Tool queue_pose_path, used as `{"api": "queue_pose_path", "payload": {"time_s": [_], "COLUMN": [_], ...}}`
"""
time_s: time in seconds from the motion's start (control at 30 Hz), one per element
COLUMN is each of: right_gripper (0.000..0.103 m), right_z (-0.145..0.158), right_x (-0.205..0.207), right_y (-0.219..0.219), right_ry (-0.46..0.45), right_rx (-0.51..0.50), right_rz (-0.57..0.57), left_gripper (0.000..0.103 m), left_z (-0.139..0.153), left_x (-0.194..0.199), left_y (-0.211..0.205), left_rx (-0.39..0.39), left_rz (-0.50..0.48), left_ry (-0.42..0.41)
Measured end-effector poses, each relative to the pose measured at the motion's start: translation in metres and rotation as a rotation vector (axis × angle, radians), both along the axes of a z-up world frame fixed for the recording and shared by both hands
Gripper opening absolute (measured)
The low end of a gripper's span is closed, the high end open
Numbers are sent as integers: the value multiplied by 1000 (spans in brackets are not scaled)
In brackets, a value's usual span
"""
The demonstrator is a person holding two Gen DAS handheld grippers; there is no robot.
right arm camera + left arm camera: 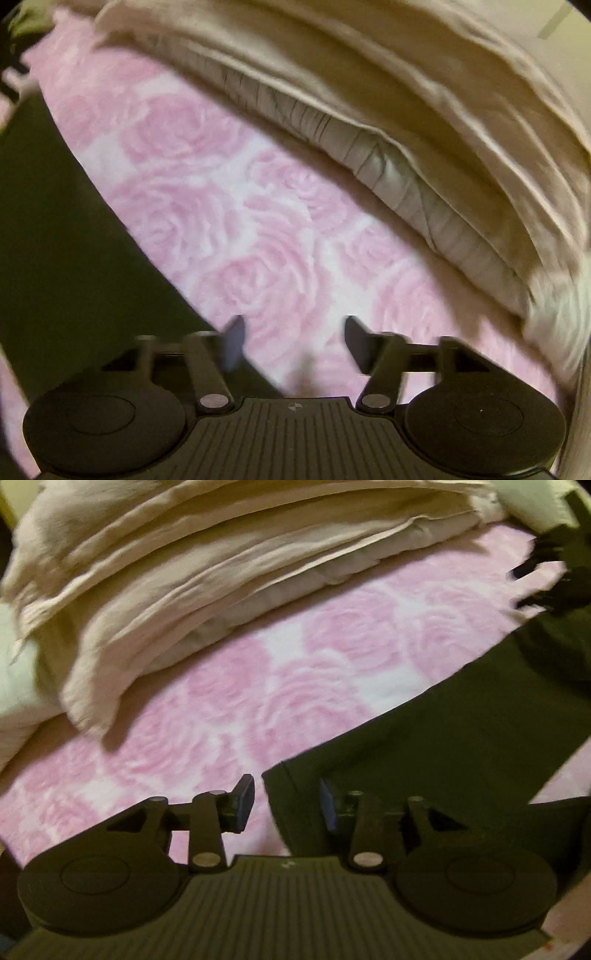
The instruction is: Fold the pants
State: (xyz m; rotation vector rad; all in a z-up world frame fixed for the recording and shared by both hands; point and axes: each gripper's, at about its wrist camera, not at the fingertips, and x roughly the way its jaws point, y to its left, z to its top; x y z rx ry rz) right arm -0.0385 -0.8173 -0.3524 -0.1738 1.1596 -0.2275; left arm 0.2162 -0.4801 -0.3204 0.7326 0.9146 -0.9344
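— Two grippers, how did they stand?
— Left gripper spread, the pants hem between its fingers, unpinched; right gripper spread over the pink blanket, pants leftward.
— Handling?
— Probably soft, limp; grip the hem. Bedding lay beyond.

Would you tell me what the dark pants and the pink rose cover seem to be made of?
Dark pants: probably a smooth, matte woven fabric; it lies flat with a stitched hem. Pink rose cover: likely plush fleece; its pattern looks soft and fuzzy, though blur leaves this open.
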Motion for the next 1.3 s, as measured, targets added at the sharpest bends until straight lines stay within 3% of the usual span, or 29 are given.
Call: {"api": "queue_pose_path", "payload": {"time_s": [0.13, 0.17, 0.27, 0.37, 0.5, 0.57, 0.67, 0.73, 0.77, 0.8, 0.83, 0.87, 0.97, 1.07, 1.17, 1.23, 1.3], "right_gripper": [59, 58, 59, 61, 64, 64, 64, 64, 59, 52, 36, 32, 32, 33, 36, 44, 50], "right_z": [10, 10, 8, 0, -17, -28, -42, -46, -45, -43, -41, -36, -11, 21, 45, 53, 51], "right_x": [-39, -53, -91, -114, -116, -107, -93, -85, -82, -82, -87, -91, -109, -133, -164, -186, -213], "right_y": [54, 74, 130, 179, 219, 227, 228, 222, 219, 219, 219, 225, 247, 265, 270, 269, 261], "right_ry": [-46, -41, -11, 23, 40, 58, 97, 118, 121, 120, 121, 124, 122, 65, -17, -67, -105], "right_rx": [114, 140, 158, 168, 188, 176, 217, 265, 291, 313, 323, 317, 318, 323, 343, 331, 316], "right_rz": [-5, 15, 60, 149, 339, 417, 447, 413, 385, 358, 342, 332, 353, 347, 250, 151, 17], "left_gripper": [41, 43, 56, 58, 57, 45, 11, 6, 5, 3, 3, 3, 2, 2, 2, 2, 4], "left_z": [8, 9, 8, -8, -35, -45, -52, -48, -44, -39, -29, -20, 16, 59, 90, 94, 79], "left_x": [-24, -38, -88, -138, -171, -175, -175, -175, -174, -173, -172, -172, -181, -193, -196, -195, -189], "left_y": [32, 40, 55, 58, 54, 50, 43, 42, 44, 43, 45, 48, 64, 84, 97, 101, 104], "left_rx": [-22, -28, -32, 39, 116, 145, 185, 198, 192, 183, 168, 156, 141, 132, 108, 113, 148], "left_rz": [37, -13, -254, -540, -800, -860, -907, -910, -898, -873, -834, -765, -678, -572, -491, -431, -335], "left_ry": [5, 21, 77, 51, -35, -66, -79, -82, -78, -64, -38, -11, 83, 290, 474, 486, 469]}}
